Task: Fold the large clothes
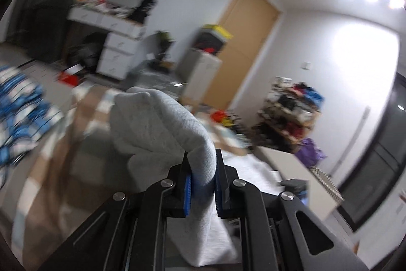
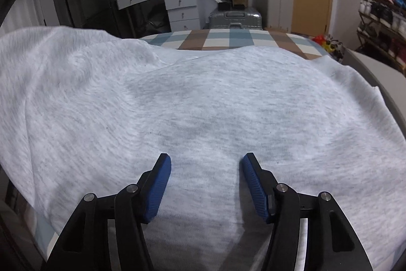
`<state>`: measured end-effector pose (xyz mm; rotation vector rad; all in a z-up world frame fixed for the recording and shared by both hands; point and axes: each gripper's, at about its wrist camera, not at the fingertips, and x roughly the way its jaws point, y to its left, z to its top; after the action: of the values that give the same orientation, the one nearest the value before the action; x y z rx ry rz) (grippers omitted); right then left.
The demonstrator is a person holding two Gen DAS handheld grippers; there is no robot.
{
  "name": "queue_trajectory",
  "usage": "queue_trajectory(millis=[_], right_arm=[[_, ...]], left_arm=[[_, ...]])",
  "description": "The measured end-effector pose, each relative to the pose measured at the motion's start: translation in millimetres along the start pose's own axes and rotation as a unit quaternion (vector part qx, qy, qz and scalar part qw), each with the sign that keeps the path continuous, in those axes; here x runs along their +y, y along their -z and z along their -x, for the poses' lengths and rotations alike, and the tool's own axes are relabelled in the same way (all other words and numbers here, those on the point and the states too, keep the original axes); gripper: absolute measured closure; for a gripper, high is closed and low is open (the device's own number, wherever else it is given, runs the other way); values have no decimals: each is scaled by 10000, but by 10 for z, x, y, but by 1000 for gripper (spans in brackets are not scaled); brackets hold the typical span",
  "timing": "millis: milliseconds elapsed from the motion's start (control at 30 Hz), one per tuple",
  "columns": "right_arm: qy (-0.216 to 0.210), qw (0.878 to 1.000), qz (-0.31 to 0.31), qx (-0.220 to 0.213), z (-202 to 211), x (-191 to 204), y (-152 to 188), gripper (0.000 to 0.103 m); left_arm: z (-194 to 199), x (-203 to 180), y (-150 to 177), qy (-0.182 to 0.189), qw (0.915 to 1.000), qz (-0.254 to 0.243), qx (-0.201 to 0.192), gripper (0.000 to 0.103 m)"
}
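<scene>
Garment, a soft, limp grey knit spread on the bed, drapes when lifted, so grip hems: left hand-held gripper pinches a fold, right hand-held gripper hovers half-open.

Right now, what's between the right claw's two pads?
Only the flat grey garment under the open right claw; nothing is pinched, seen in the right wrist view.
</scene>
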<state>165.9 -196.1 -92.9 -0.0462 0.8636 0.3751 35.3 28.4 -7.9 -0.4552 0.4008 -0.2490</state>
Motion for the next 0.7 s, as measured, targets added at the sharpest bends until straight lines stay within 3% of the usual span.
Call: queue_trajectory(millis=[200, 300, 333, 367, 400, 467, 533, 567, 700], right_arm=[[-465, 9982, -371, -103, 30, -147, 24, 43], [-914, 9937, -636, -140, 53, -297, 28, 44], [-1091, 9911, -741, -167, 75, -358, 27, 48], [-1198, 9884, -930, -112, 138, -474, 33, 61], [-1224, 9863, -1100, -69, 235, -595, 42, 65], [-919, 9900, -1050, -194, 427, -780, 70, 63], [-695, 9922, -1033, 2, 408, -940, 117, 63], [-872, 9885, -1227, 179, 318, -1031, 170, 63], [-1474, 9796, -1365, 87, 290, -1192, 270, 63]], left_arm=[[-323, -545, -143, 990, 9927, -671, 177, 95], [-542, -867, -116, 1436, 9835, -1017, 410, 95], [-633, -1003, -70, 1595, 9787, -1168, 558, 95], [-670, -1071, -32, 1682, 9752, -1280, 654, 95], [-701, -1138, 7, 1754, 9716, -1405, 740, 95], [-768, -1279, 114, 1921, 9623, -1675, 955, 95], [-807, -1350, 195, 2056, 9562, -1747, 1131, 95], [-842, -1390, 230, 2123, 9536, -1748, 1229, 95], [-931, -1513, 349, 2177, 9466, -1858, 1484, 95]])
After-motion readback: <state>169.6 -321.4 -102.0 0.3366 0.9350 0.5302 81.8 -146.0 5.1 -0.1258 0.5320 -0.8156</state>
